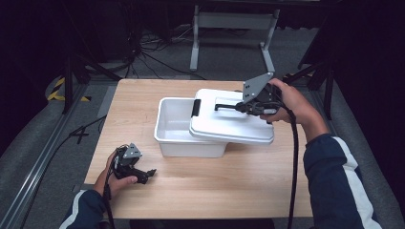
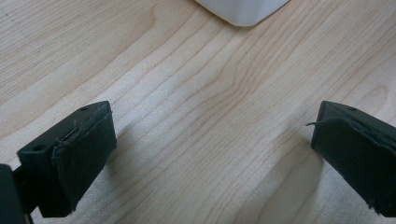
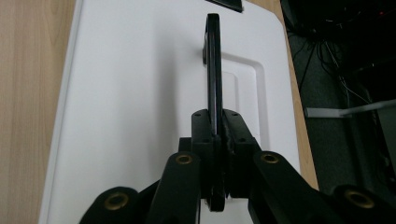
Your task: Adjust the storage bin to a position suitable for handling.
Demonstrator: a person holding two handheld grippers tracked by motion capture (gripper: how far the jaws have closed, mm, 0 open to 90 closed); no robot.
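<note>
Seen from the high view, your left hand (image 1: 116, 177) rests on the near left part of the wooden table (image 1: 200, 186), holding the left gripper (image 1: 149, 173), which lies low over the wood and points toward the right. In the left gripper view its two black jaws stand spread wide with bare wood grain between them and nothing held; a white corner of the tub (image 2: 243, 10) shows at the top edge, well apart from the jaws.

Moving toward the middle of the table, a white plastic tub (image 1: 177, 125) sits open on its left side, its inside empty and white. Over its right part lies the white lid (image 1: 234, 125), shifted to the right so that it overhangs the tub's right end and leaves the left part uncovered. A small black latch (image 1: 196, 108) shows on the lid's left edge.

At the right, your right hand (image 1: 292, 102), in a dark sleeve with a white stripe, holds the right gripper (image 1: 238, 107) above the lid. In the right gripper view its jaws are pressed together on the thin black handle (image 3: 213, 60), which stands up on edge from the middle of the lid (image 3: 140, 93) and runs away from the camera
</note>
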